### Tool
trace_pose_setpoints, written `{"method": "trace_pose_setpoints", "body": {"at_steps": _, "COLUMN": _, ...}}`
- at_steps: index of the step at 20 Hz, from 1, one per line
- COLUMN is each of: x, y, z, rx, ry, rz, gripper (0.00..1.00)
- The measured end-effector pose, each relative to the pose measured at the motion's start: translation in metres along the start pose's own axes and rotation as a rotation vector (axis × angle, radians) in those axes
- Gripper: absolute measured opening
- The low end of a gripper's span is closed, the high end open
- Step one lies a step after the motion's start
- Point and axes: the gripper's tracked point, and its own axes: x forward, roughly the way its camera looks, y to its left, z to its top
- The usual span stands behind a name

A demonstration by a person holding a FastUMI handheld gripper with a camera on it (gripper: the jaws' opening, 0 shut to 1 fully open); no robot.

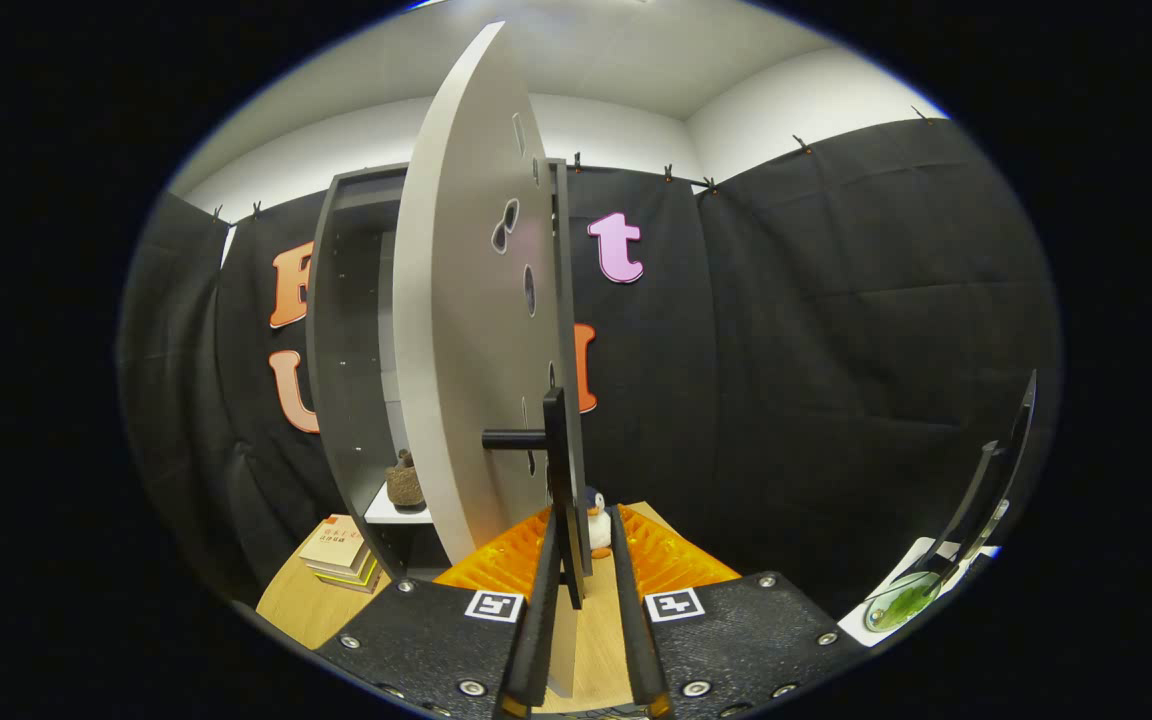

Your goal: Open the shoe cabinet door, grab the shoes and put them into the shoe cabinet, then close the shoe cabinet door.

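The grey shoe cabinet [346, 350] stands ahead on the left with its door [456, 330] swung wide open, nearly edge-on to me. The door's black bar handle [562, 480] hangs upright just above and between my fingertips. My gripper [586, 590] straddles the handle and the door's lower edge. The left finger [539, 600] lies against the bar, while a slit of space shows between the bar and the right finger [630, 590], so the narrow jaws do not clamp it. A woven basket [404, 484] sits on a shelf inside the cabinet. A small penguin toy [596, 518] stands beyond the fingers.
A stack of books [340, 552] lies on the wooden surface [308, 600] left of the cabinet's foot. At the far right a dark panel [996, 480] leans above a white board with a green round dish [902, 600]. Black cloth walls the booth behind.
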Motion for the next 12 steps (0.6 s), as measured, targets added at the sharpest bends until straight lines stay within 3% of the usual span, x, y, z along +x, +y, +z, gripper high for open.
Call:
{"method": "trace_pose_setpoints", "body": {"at_steps": 7, "x": 0.007, "y": -0.019, "z": 0.006, "rx": -0.005, "ry": -0.022, "rz": 0.018, "gripper": 0.28}}
{"method": "trace_pose_setpoints", "body": {"at_steps": 12, "x": 0.007, "y": -0.027, "z": 0.012, "rx": -0.051, "ry": -0.036, "rz": 0.071, "gripper": 0.33}}
